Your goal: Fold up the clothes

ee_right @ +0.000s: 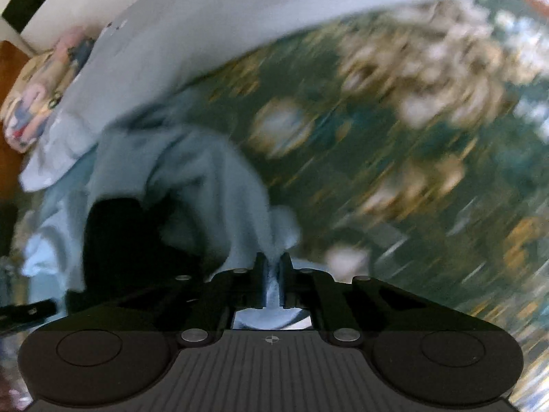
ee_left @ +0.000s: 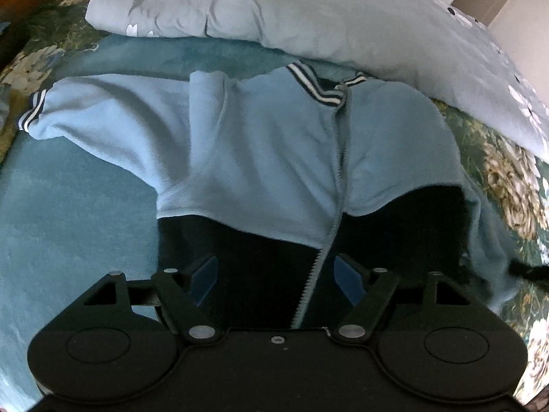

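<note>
One light-blue zip jacket (ee_left: 267,144) is lying mid-frame on the floral bedspread (ee_left: 507,171), front up, left-frame sleeve spread out: folding partly done at most. Right gripper (ee_right: 273,267) is clamping jacket fabric at lower centre, view blurring. Left gripper (ee_left: 274,274), fingers apart, is hovering over the hem. One grey duvet (ee_left: 308,7) is lying across the top.

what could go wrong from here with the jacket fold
The right tongs pinch only a small tuft of the blue jacket, so it may slip out mid-pull. The left tongs are open over the zipper, holding nothing, so the body may drag. The outstretched sleeve could bunch up.
</note>
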Demonstrator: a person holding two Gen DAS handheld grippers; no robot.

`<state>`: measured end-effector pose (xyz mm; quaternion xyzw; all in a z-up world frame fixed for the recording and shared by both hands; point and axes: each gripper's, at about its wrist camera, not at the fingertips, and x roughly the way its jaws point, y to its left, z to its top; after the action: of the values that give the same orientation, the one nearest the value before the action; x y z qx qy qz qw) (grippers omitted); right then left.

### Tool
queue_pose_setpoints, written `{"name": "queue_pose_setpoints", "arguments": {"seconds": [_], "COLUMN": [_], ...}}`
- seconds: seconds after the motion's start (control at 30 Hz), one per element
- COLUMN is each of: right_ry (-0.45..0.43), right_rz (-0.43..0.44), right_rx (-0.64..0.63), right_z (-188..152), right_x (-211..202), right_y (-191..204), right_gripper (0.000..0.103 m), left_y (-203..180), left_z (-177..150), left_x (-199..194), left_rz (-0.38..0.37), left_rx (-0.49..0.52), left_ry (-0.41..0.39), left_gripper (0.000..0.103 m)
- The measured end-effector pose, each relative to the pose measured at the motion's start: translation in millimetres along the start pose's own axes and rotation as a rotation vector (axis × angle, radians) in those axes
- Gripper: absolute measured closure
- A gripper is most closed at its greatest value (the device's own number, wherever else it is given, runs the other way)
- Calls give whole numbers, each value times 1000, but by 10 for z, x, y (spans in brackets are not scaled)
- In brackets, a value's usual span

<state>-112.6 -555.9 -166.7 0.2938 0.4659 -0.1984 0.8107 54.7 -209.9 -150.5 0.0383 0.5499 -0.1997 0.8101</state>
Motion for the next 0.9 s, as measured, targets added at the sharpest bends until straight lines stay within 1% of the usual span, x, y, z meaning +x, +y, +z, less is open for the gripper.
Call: {"name": "queue_pose_setpoints", "arguments": {"seconds": [0.1,0.2,0.27,0.37,0.43,0.5,0.53,0.57,0.6,0.63,0.67,0.7,0.73,0.77,0.9], "right_ry": [-69,-100,-103,-44,15,35,31,27,9,-13,-34,-65,-90,-89,-53], "right_rz": [-45,-78,-100,-106,-75,-65,-50,-32,-5,25,54,68,69,73,111], "right_rx": [-14,-50,-79,-112,-128,-164,-156,-140,-103,-60,-16,25,56,92,259], "right_z": [294,489,530,456,362,279,266,260,277,300,323,339,360,367,339], "right_x": [-181,-287,-277,-106,20,74,60,40,-19,-87,-155,-228,-280,-274,-163], "right_y": [-361,-628,-759,-905,-958,-969,-991,-1017,-1079,-1149,-1220,-1308,-1398,-1504,-1906], "right_gripper": [99,99,99,99,99,98,98,98,92,83,77,64,61,61,61], "left_y": [-167,-430,-635,-964,-1164,-1347,-1437,-1526,-1610,-1676,-1747,-1830,-1892,-1950,-2130], "left_z": [-1,1,1,12,-1,-12,8,27,52,93,141,215,303,396,793], "left_x": [-23,-34,-24,62,124,167,189,210,231,254,279,313,356,407,722], "left_rz": [4,2,-13,-24,-31,-42,-49,-55,-61,-61,-60,-52,-47,-43,-26], "left_rx": [-18,-24,-20,2,10,17,29,41,56,76,97,117,129,138,154], "left_ry": [-11,-29,-44,-34,-31,-35,-39,-43,-49,-60,-72,-85,-97,-106,-101], "left_gripper": [27,26,25,24,24,24,24,24,24,23,23,23,23,23,22]}}
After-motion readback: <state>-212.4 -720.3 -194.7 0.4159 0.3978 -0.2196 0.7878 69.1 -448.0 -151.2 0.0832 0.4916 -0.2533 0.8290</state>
